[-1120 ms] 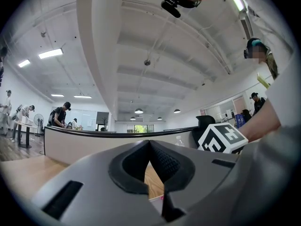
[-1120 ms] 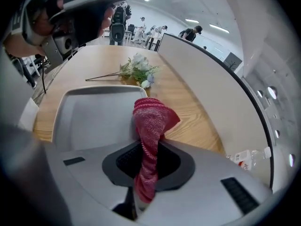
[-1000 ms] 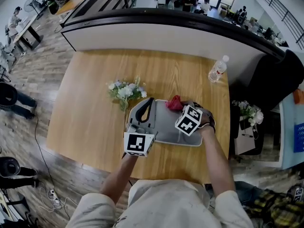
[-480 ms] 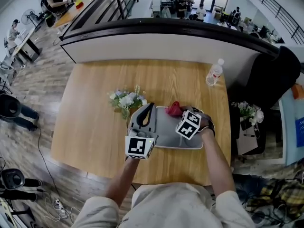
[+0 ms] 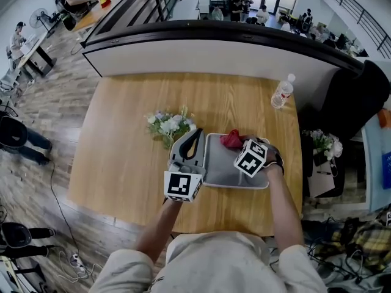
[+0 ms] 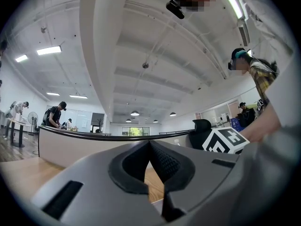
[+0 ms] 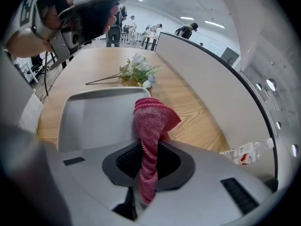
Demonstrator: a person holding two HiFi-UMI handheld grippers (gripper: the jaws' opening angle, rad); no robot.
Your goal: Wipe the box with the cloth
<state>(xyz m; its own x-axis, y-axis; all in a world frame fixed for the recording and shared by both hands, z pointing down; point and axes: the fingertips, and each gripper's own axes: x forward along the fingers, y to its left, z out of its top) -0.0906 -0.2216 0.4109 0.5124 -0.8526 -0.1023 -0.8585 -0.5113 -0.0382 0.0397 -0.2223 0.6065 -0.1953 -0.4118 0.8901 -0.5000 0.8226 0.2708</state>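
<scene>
Right gripper (image 7: 145, 160) clamps red cloth (image 7: 151, 119); grey box (image 7: 94, 119) lies just ahead-left, cloth touching its rim. Left gripper (image 6: 149, 149) closed, empty, by box's left edge.

Open room at left
Surface (image 5: 116, 157) bare left of the flowers (image 5: 170, 125); box (image 5: 226, 165) fills near middle; bottle (image 5: 281, 91) stands far right.

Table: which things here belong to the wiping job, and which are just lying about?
In use: red cloth, grey box, right gripper holding the cloth.
Lying about: flowers, water bottle.
</scene>
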